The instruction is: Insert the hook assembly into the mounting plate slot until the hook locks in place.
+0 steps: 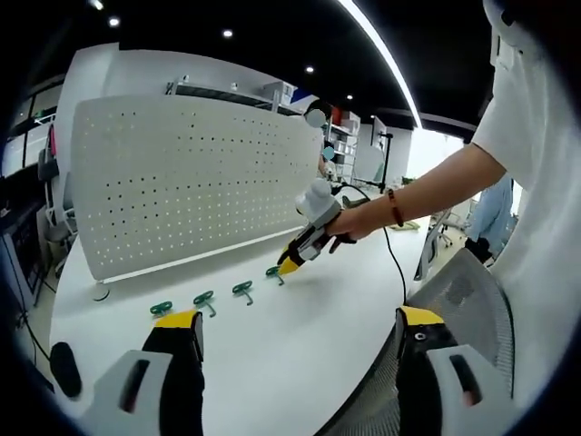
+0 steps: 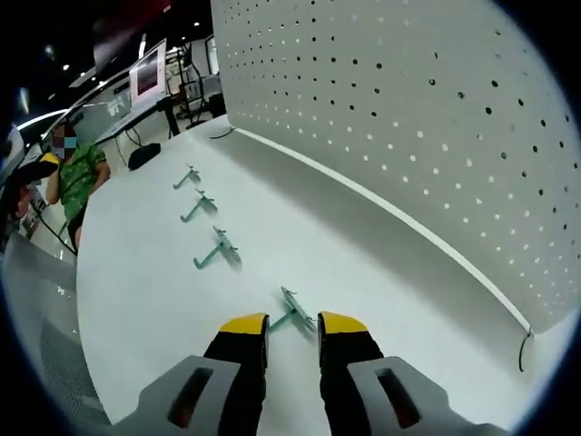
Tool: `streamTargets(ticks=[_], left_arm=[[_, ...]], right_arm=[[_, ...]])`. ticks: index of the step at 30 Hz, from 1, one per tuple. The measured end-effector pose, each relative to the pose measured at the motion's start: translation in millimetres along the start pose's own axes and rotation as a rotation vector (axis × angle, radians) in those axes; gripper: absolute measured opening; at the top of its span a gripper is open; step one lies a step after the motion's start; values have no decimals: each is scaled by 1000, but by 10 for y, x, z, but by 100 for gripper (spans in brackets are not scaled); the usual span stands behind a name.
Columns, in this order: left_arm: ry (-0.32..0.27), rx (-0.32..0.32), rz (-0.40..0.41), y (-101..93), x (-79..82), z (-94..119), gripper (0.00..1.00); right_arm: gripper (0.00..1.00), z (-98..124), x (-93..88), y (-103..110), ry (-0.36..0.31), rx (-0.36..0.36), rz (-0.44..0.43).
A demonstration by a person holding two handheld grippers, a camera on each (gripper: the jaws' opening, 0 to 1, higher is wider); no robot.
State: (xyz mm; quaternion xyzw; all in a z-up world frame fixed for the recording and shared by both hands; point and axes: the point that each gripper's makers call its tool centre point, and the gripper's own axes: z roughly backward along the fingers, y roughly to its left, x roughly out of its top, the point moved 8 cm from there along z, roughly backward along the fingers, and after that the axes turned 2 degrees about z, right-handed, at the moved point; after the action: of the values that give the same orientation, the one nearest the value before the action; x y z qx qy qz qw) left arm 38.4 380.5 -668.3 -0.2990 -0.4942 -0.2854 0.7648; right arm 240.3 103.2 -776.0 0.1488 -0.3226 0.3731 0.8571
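Nearest green hook lies flat on the white table, just ahead of the right gripper, at 12 o'clock between the yellow-tipped jaws. Its long axis runs from about 7 to 1 o'clock in the right gripper view, so the stem points back into the jaw gap. Jaws stand parted, straddling the stem end; contact cannot be told, and nothing is gripped yet.

Three more hooks trail away in a row toward 10–11 o'clock, each well apart from the next. In the left gripper view the same row sits along the table, with the right gripper lowered onto the hook at its right-hand end.

Pegboard mounting plate stands upright along the far table edge, at 1–3 o'clock from the right gripper.

Left gripper hangs back with jaws wide apart, empty; a hook lies just off its left jaw tip.

Judgement: right hand is the nearer one; closing on the stem comes next.
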Motion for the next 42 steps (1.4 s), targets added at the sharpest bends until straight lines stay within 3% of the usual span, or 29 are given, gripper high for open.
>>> streamTargets(ticks=[16,18,21,24,36,42], left_arm=[[2,-15,7,-40,-15,-38,89],[0,-13,9,-36,-13,-35,89],[0,-14,7,-35,-12,-33,89],[1,-14,6,-37,-14,-31,89],[-2,-13,10,-47,-10,-25,88],[0,-17,5,-57,-1,-26,88]], right_arm=[[6,-26,-44,21,43,-32,39],[5,-43,-60,36,63,-30,44],[5,-54,-63,64,84,-31,125],[6,-59,-63,66,89,-25,104],[2,-53,-69,103,123,-48,154],[2,-24,-44,104,107,-53,133]])
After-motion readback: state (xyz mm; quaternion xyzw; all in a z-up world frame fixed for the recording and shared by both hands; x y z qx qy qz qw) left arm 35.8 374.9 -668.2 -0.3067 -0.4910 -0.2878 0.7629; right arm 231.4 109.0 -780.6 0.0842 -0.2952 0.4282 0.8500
